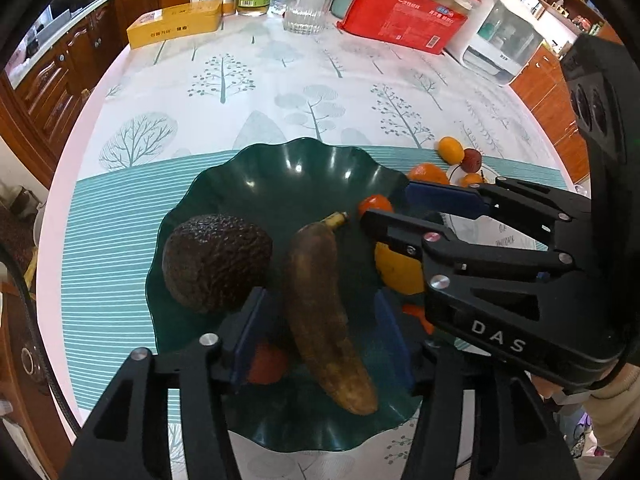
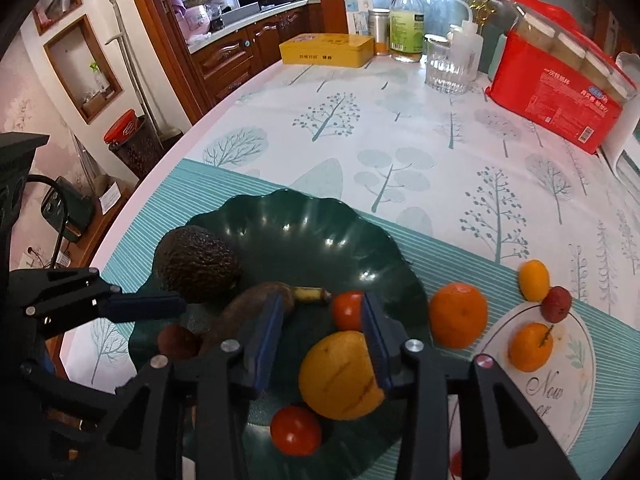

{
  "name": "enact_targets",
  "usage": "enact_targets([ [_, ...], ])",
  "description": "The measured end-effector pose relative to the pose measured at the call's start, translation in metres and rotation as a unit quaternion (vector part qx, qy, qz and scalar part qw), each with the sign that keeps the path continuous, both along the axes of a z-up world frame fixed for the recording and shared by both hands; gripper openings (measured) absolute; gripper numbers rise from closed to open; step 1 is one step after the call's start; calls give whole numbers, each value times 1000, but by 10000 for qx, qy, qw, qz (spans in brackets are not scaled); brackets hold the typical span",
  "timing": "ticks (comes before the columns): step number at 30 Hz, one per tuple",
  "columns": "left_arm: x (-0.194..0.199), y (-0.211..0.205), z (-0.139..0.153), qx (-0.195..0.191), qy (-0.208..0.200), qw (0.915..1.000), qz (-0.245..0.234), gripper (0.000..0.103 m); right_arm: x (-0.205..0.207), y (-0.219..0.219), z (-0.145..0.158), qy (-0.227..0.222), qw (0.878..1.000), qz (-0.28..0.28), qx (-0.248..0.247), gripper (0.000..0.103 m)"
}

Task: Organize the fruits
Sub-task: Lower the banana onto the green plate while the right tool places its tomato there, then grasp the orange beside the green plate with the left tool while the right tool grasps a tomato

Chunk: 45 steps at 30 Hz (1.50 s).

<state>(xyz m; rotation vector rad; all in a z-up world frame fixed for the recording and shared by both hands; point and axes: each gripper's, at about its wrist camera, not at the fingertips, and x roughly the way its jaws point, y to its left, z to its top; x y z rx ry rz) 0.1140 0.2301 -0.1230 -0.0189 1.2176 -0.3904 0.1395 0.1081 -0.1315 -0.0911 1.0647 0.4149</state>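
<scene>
Fingers (image 1: pixel 256 332) astride banana (image 1: pixel 320 312) (untouched)

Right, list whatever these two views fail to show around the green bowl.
- Left wrist view: the yellow-orange fruit is mostly hidden behind the right claw.
- Left wrist view: a red fruit is half covered by the left claw's pad.
- Right wrist view: the banana body is blocked by the right claw's pad.
- Right wrist view: plate lettering is cut off.
</scene>
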Motion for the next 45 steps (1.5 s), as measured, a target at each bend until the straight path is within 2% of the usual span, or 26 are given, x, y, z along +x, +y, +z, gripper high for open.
enact_targets([
  [4, -4, -2, 7, 4, -87, 10000, -11, 61, -6, -7, 8, -58, 9999, -68, 76, 41],
  [6, -6, -4, 10, 35, -167, 9999, -1, 68, -10, -11, 13, -91, 9998, -125, 112, 41],
  [9, -10, -6, 15, 72, -262, 9996, 5, 74, -16, -17, 17, -105, 9996, -198, 160, 41],
  [16, -21, -22, 28, 101, -389, 9989, -252, 76, -33, -37, 29, -181, 9986, -460, 206, 41],
  [25, -29, -61, 65, 91, -794, 9932, -852, 80, -62, -92, 60, -365, 9918, -1219, 83, 41],
  [30, -18, -76, 94, 54, -1147, 9880, -1038, 86, -77, -124, 81, -536, 9866, -1540, -70, 41],
  [34, 1, -93, 103, 237, -1326, 9829, -1257, 86, -84, -148, 92, -603, 9825, -1760, -79, 41],
  [39, 25, -117, 93, 610, -1328, 9768, -1567, 86, -85, -170, 90, -598, 9808, -1856, -10, 41],
  [45, 51, -141, 52, 926, -898, 9737, -1879, 86, -84, -169, 61, -444, 9846, -1690, -76, 41],
])
